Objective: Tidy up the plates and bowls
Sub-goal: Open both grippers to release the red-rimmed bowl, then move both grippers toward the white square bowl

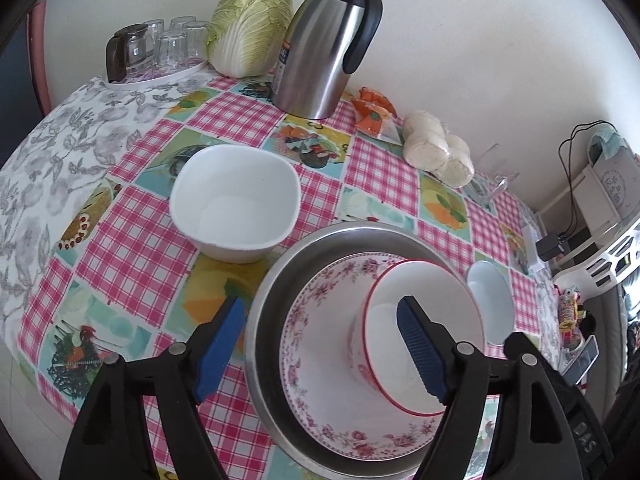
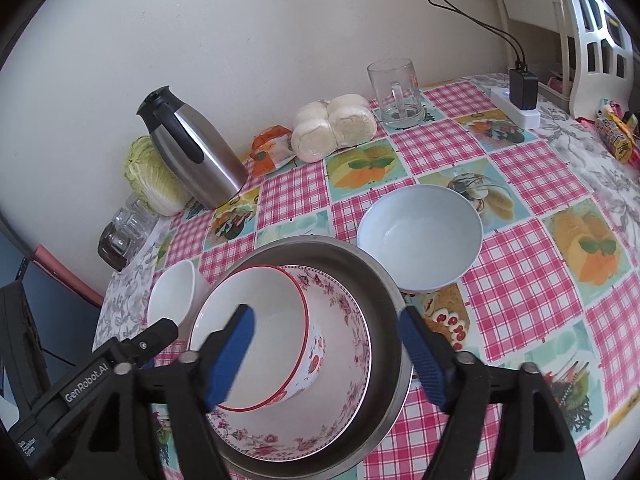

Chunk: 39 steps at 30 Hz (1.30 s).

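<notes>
Clutter along the wall, as I see it

Steel jug, cabbage, upturned glasses, what may be buns, a glass mug.

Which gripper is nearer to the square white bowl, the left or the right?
Left. The left gripper hovers over the stacked dishes with the square white bowl just ahead of its left jaw. The right gripper is on the stack's far side from this bowl.

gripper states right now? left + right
Left gripper: open, holding nothing, above the stacked dishes.
Right gripper: open, holding nothing, above the red-rimmed bowl.
</notes>
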Each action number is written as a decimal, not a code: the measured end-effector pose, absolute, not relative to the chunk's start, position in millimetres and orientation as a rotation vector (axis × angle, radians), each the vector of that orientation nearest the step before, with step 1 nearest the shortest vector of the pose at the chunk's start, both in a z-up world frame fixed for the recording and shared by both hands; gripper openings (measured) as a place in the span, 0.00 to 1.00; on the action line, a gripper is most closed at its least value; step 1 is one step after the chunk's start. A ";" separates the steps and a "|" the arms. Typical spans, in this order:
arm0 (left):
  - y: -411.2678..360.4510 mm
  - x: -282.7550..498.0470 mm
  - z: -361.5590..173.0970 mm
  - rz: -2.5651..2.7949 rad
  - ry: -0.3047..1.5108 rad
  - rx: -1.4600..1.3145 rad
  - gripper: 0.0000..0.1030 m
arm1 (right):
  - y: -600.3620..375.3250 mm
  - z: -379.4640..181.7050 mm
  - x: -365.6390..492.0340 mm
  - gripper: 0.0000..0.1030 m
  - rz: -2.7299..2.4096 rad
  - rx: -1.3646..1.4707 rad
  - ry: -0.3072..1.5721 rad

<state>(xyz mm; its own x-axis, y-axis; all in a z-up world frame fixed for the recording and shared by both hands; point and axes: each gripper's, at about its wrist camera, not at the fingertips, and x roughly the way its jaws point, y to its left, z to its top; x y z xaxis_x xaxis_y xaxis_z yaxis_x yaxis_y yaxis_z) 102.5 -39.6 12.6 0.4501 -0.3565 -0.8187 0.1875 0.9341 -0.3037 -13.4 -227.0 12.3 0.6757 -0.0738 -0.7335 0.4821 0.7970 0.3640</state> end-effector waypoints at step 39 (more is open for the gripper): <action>42.6 131.6 6.9 -0.110 1.037 -0.205 1.00 | -185.0 12.4 -0.3 1.00 -0.258 0.420 0.805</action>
<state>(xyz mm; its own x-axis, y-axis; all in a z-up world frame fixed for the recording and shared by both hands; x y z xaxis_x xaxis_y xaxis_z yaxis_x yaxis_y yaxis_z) 131.6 42.6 6.9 0.5054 -0.1870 -0.8424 -0.0061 0.9754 -0.2202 -0.3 -185.0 12.4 0.6687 -0.0645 -0.7408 0.3784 0.8871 0.2643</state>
